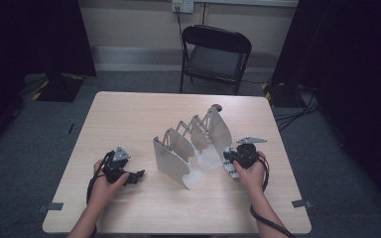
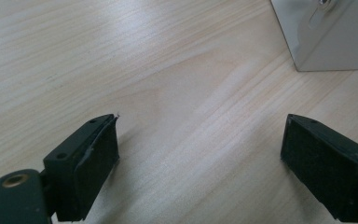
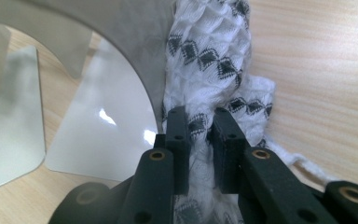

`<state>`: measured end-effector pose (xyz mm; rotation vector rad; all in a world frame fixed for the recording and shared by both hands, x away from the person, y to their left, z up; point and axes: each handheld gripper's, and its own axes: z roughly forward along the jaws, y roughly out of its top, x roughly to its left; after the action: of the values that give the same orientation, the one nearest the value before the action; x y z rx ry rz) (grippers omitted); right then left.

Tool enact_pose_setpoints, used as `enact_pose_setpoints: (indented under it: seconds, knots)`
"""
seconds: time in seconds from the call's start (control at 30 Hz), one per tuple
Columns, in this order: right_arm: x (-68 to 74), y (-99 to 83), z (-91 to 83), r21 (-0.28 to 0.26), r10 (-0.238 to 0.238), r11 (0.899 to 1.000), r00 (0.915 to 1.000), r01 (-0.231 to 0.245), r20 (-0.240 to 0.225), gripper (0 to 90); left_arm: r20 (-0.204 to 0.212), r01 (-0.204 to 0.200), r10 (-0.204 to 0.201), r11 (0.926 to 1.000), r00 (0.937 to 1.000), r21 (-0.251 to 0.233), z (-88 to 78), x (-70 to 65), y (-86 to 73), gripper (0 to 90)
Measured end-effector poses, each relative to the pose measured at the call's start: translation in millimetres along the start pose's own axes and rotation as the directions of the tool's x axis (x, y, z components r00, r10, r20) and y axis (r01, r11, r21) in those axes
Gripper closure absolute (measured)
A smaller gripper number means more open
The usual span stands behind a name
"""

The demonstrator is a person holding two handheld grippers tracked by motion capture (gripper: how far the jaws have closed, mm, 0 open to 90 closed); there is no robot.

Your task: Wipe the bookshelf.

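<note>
We see one table [image 1: 129,119], one chair [image 1: 216,54], one metal folding rack [image 1: 191,146] with several plates, and one white patterned cloth [image 3: 209,60] clamped between our right gripper's [image 3: 200,116] jaws against the rack's outer plate, while our left gripper [image 2: 200,144] gapes empty.

Black tongs [image 3: 200,126], brass-ringed screw holes, grey three-cornered plates, black cables
</note>
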<state>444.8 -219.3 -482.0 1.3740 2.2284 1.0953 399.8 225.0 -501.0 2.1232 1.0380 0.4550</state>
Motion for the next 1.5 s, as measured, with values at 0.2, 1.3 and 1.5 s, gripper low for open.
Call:
enact_pose_setpoints:
  seconds: [0.2, 1.3, 1.5]
  knots:
    - [-0.4, -2.0, -1.2, -0.002, 0.014, 1.0, 0.9999, -0.014, 0.002, 78.6, 0.0, 0.001, -0.001, 1.0, 1.0, 0.0, 0.0, 0.0, 0.0, 10.9]
    - [16.6, 108.2, -72.2, -0.14, -0.132, 0.98, 0.9895, 0.139, 0.059, 78.6, 0.0, 0.0, 0.0, 1.0, 1.0, 0.0, 0.0, 0.0, 0.0, 10.9]
    - [8.7, 97.4, -60.6, -0.124, -0.103, 0.987, 0.9943, 0.106, 0.025, 78.7, 0.0, 0.0, 0.0, 1.0, 1.0, 0.0, 0.0, 0.0, 0.0, 10.9]
